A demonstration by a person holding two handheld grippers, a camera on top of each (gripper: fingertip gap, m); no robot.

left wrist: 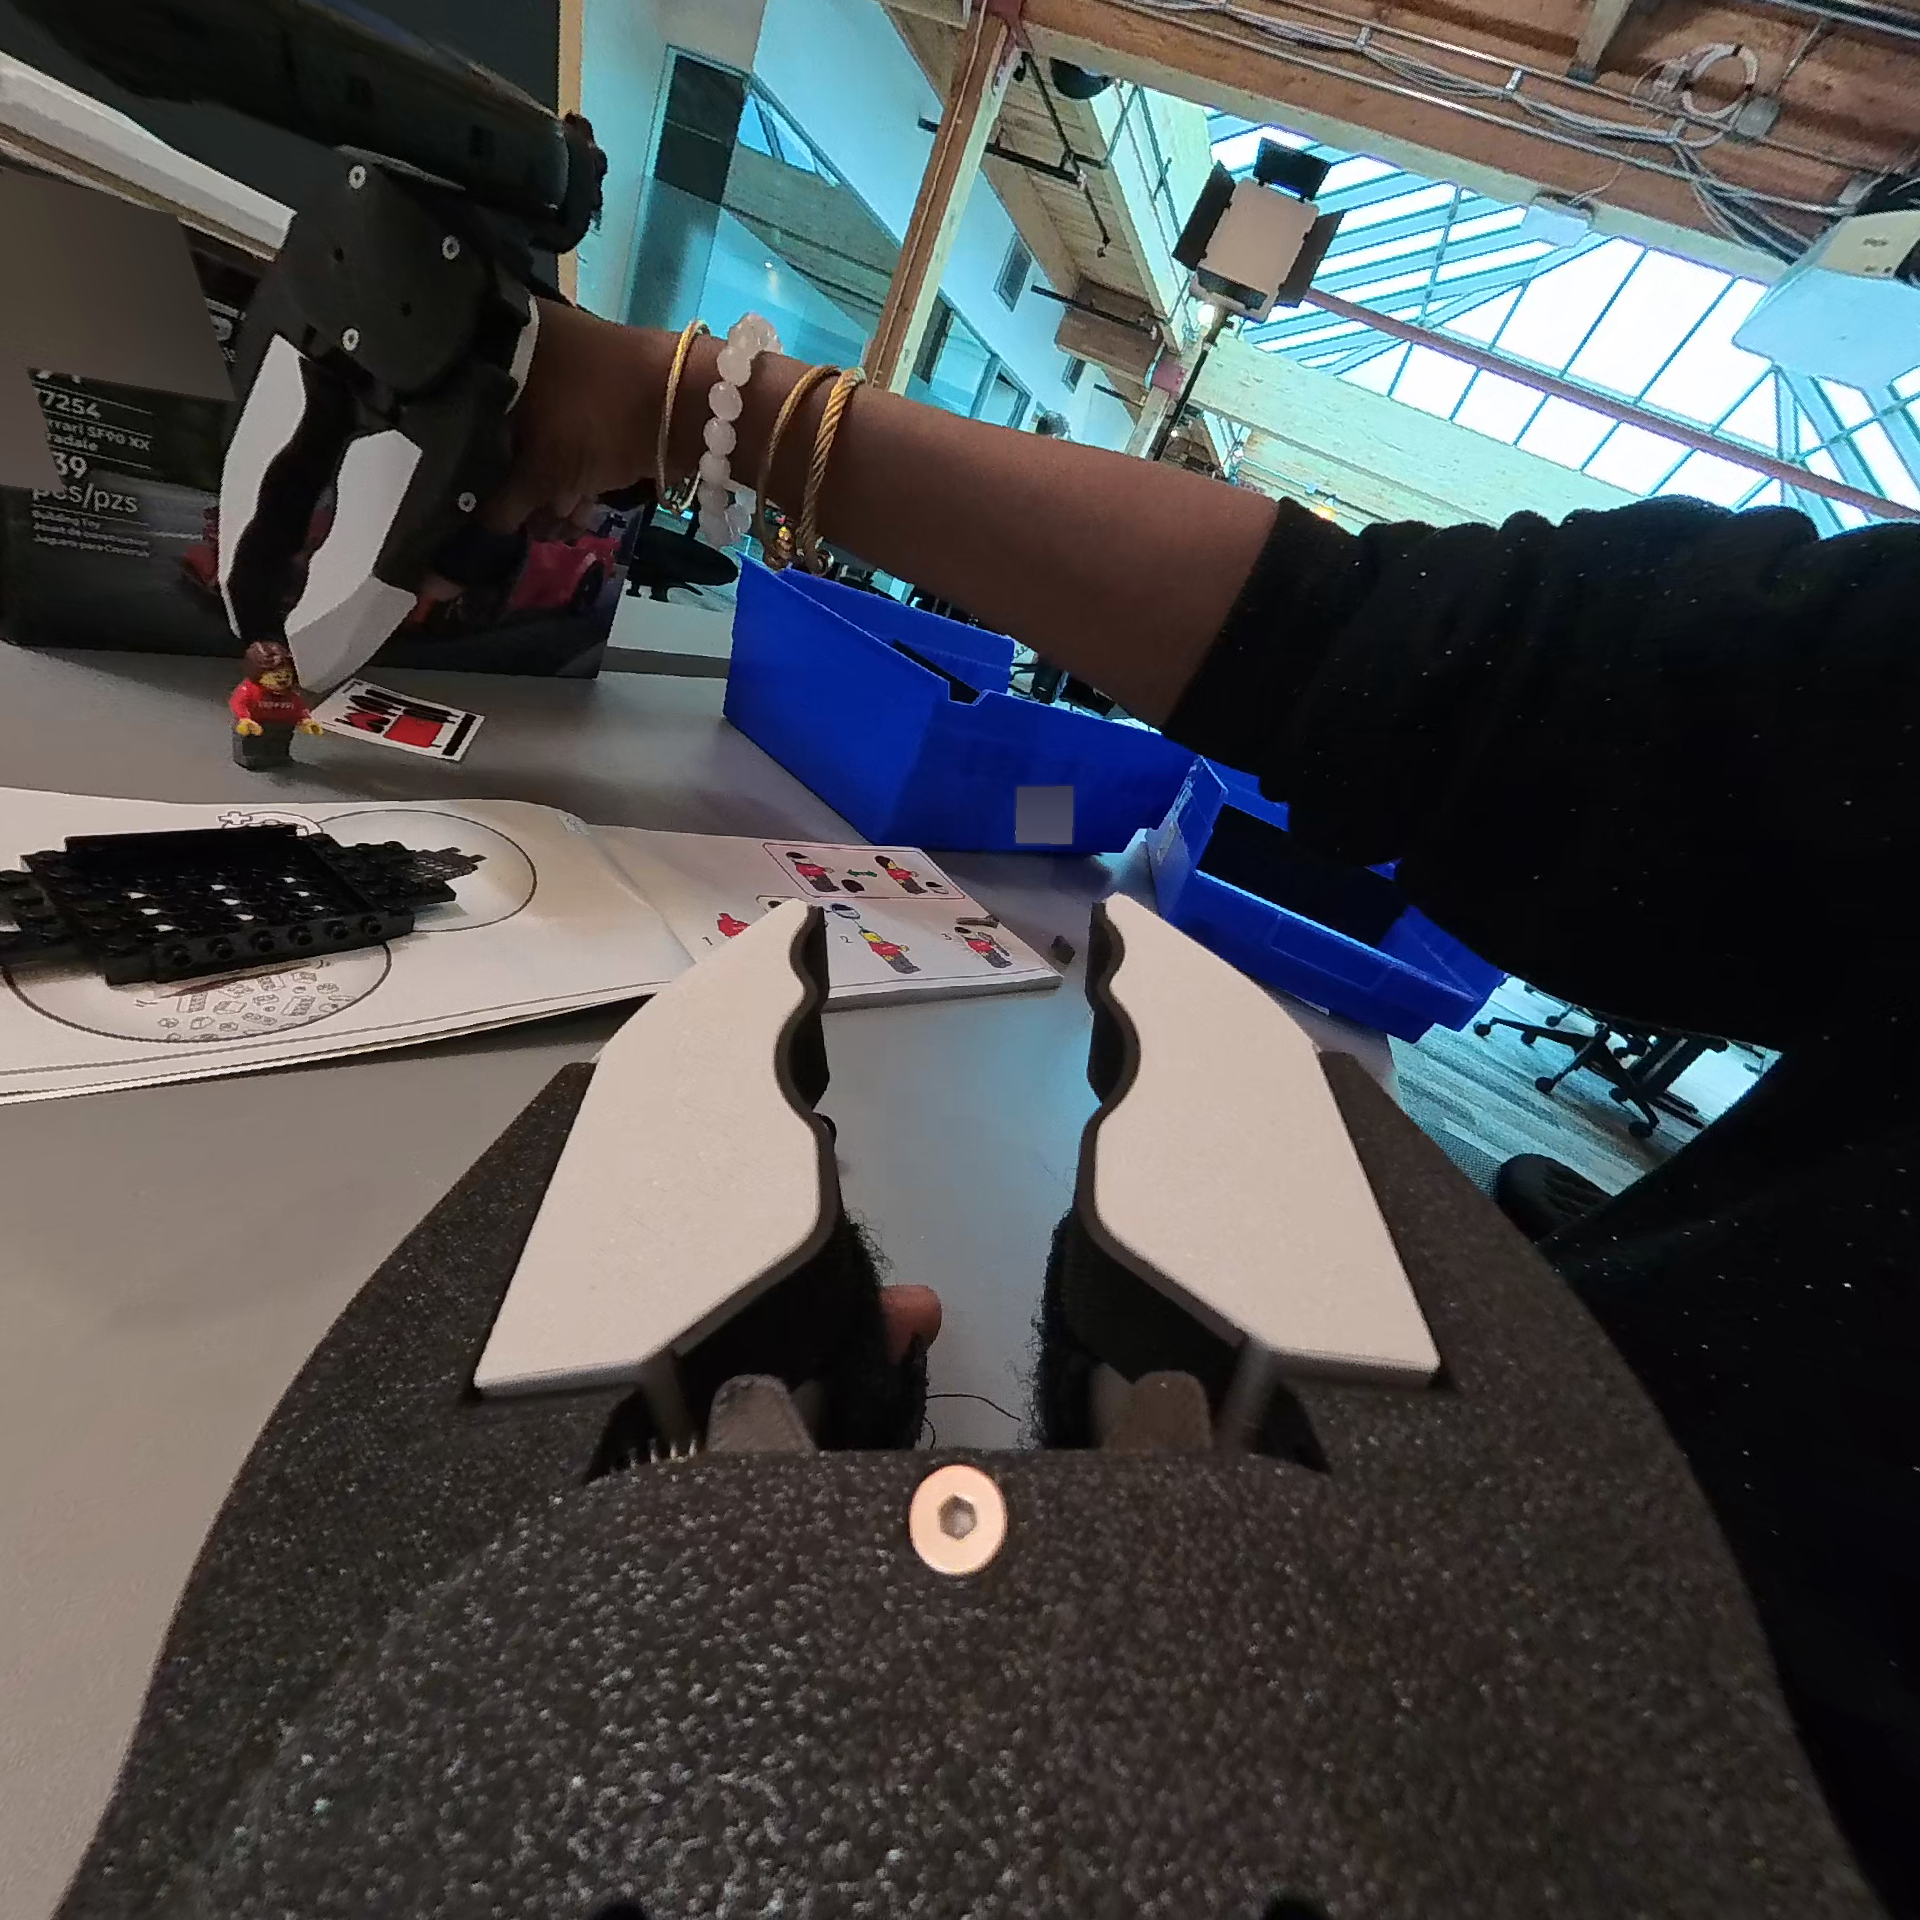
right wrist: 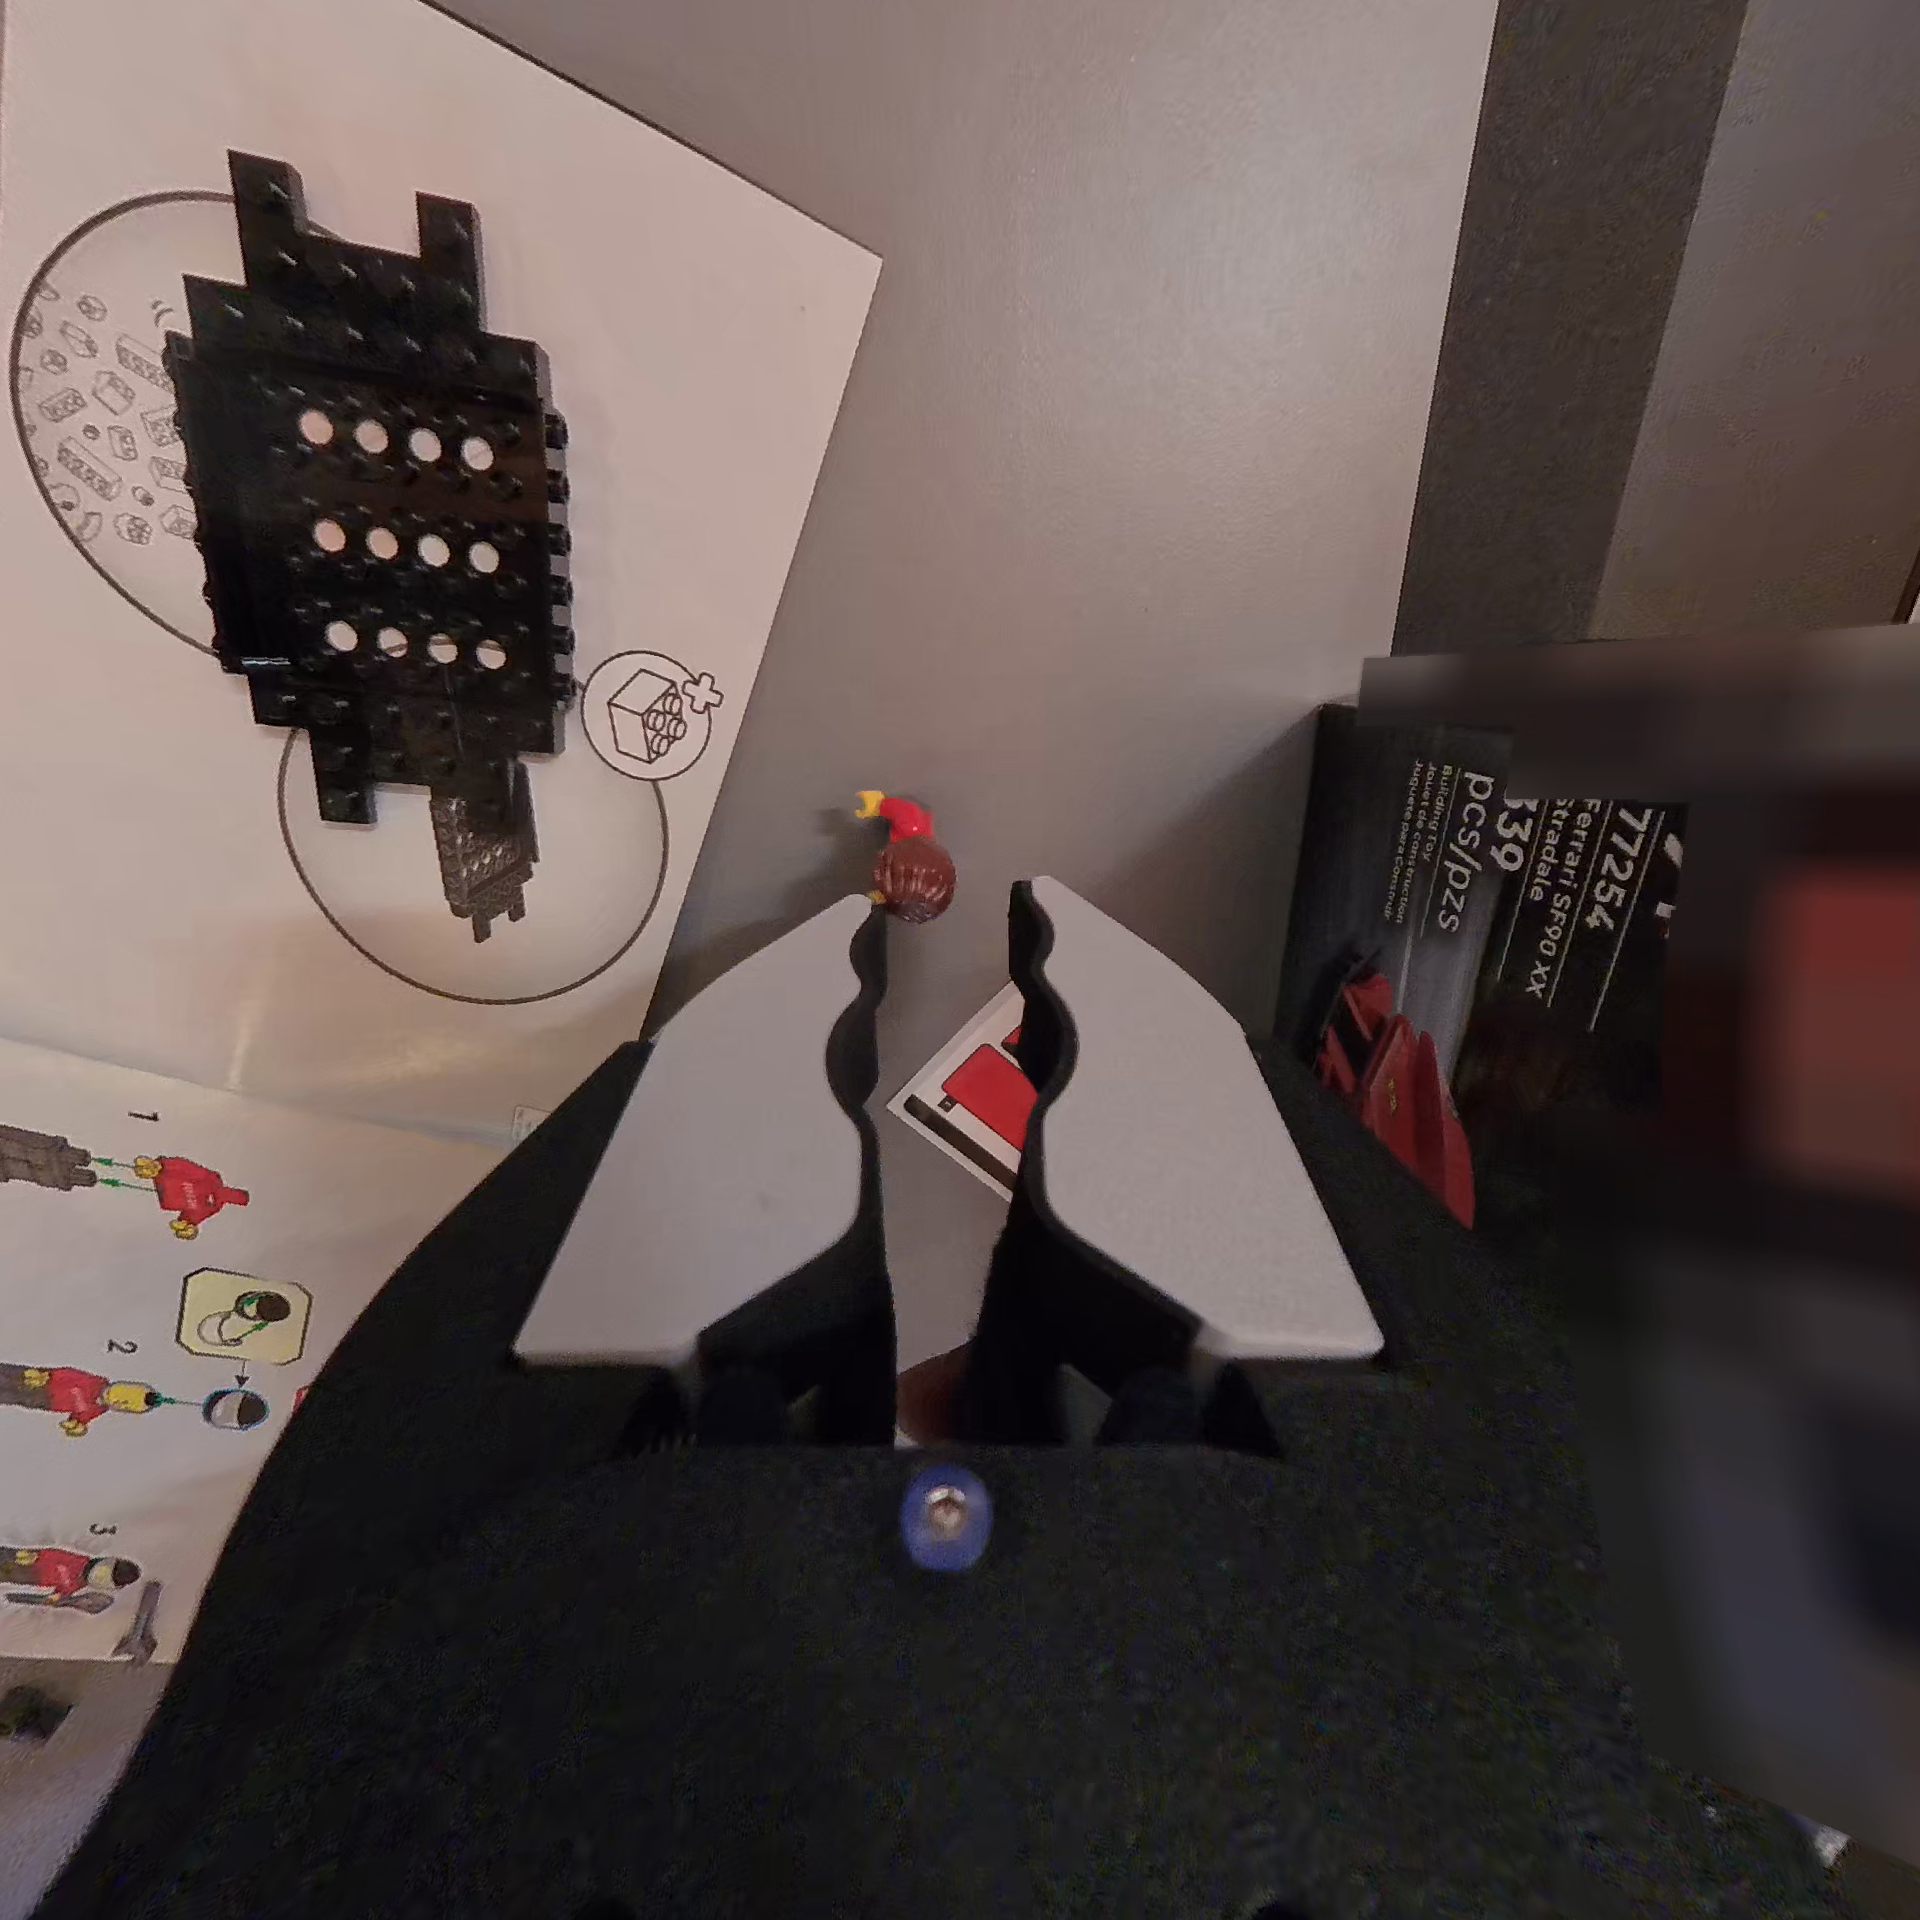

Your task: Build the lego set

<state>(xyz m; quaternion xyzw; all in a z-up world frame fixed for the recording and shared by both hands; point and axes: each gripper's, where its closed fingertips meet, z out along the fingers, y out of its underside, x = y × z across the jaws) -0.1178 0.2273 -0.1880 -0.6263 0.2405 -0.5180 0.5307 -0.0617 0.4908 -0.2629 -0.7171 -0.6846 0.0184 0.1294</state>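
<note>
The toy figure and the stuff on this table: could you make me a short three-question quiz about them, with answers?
1. True or false: the toy figure stands upright on the table.
2. What lies on the open booklet? A) a black brick plate B) a blue bin C) a sticker sheet
3. Fill in: the right gripper hangs just above the figure's ____.

Key
1. True: it stands beside the sticker sheet.
2. A: the black brick plate; the blue bins sit on the table.
3. Head. The jaws stand apart, as do the left gripper's.
</note>
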